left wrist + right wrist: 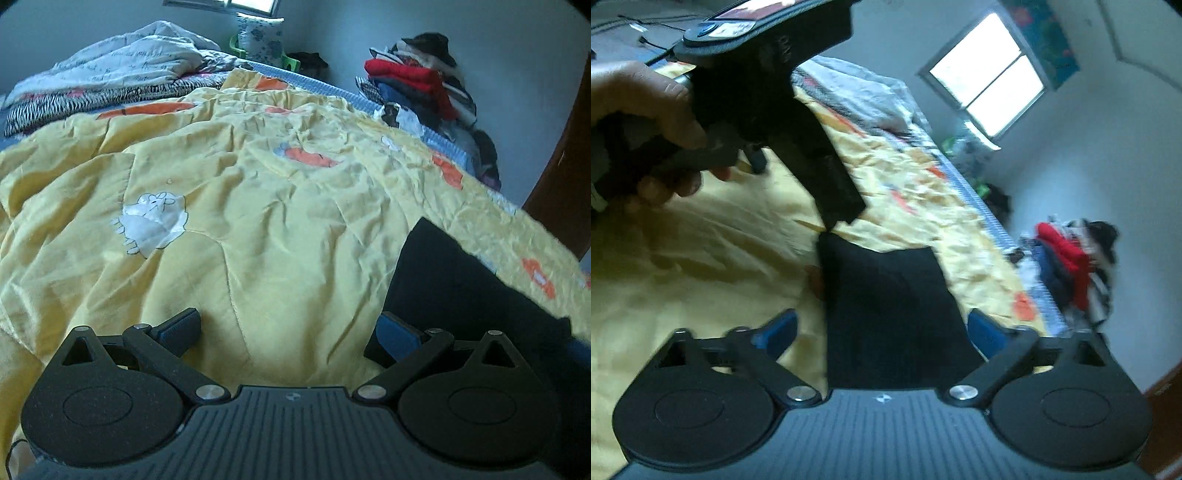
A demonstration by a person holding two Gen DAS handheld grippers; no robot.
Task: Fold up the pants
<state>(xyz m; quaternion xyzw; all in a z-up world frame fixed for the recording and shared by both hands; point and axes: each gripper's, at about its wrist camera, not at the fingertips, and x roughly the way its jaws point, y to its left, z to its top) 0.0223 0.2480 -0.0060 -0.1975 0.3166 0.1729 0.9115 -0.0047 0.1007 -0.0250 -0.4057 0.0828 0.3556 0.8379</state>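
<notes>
Black pants [886, 310]: folded, lying on yellow quilt [258, 221]. Soft, light, likely drooping; taking by folded edge advised. Left gripper [288, 332] and right gripper [882, 332] both standing spread, holding nothing.
</notes>
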